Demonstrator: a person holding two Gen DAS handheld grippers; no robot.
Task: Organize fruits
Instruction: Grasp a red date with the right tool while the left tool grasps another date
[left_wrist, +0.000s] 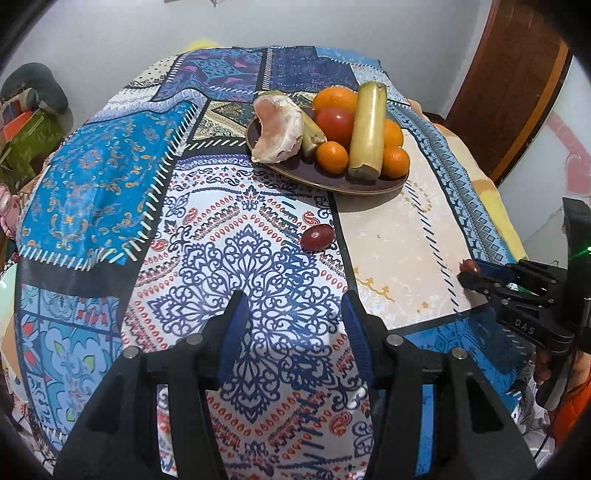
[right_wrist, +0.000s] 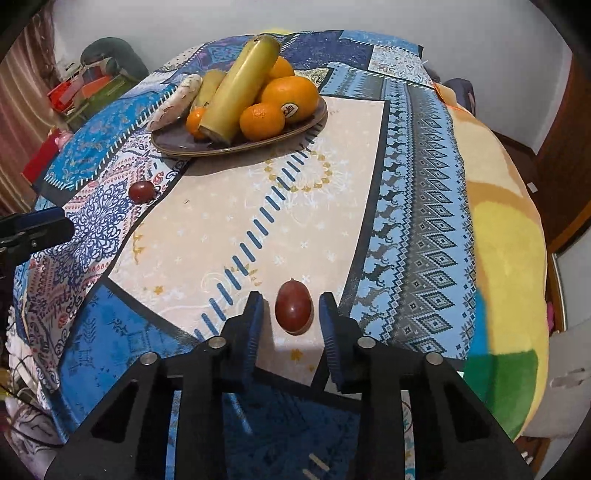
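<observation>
Right claw (right_wrist: 291, 314) stands open, its blue pads on either side of a small dark-red fruit (right_wrist: 294, 311) lying on the patterned cloth (right_wrist: 229, 229) of the surface; no contact is visible yet. Left claw (left_wrist: 293, 321) hangs open and empty, short of a second red fruit (left_wrist: 317, 237). The plate (left_wrist: 369, 186) is already heaped with oranges, a tomato and banana pieces. Likely risks: the smooth oval fruit squirting forward out of uneven pad closure, bruising under hard closure, or rolling off the crowded plate once placed.
</observation>
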